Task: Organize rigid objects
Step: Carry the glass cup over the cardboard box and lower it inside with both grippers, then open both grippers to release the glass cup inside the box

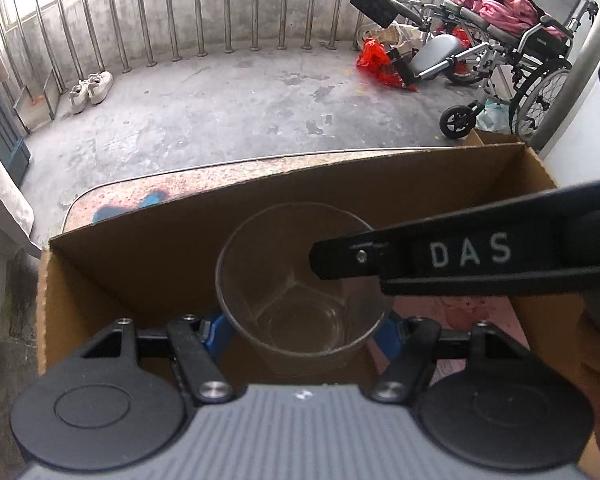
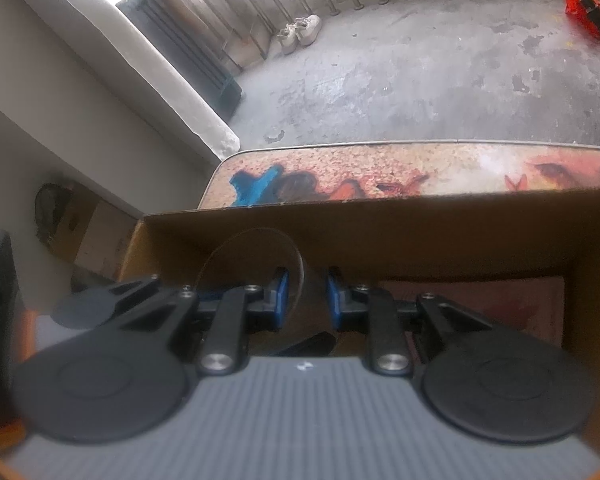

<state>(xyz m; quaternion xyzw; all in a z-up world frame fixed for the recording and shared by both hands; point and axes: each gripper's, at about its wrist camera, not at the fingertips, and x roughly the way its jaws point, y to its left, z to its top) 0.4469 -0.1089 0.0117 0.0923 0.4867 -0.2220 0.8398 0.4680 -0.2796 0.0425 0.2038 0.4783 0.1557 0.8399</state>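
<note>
One clear glass (image 1: 300,280) sits down inside the one cardboard box (image 1: 140,248), likely because that is where it gets tidied away. The left gripper (image 1: 304,328) squeezes the glass's sides to hold it steady. The right gripper (image 2: 304,300) is nearly closed, pinching the rim (image 2: 296,276).

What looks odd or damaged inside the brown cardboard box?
Nothing is broken or spilled. Unusually, both grippers hold the clear glass tumbler: left gripper around its body, right gripper on its rim.
</note>
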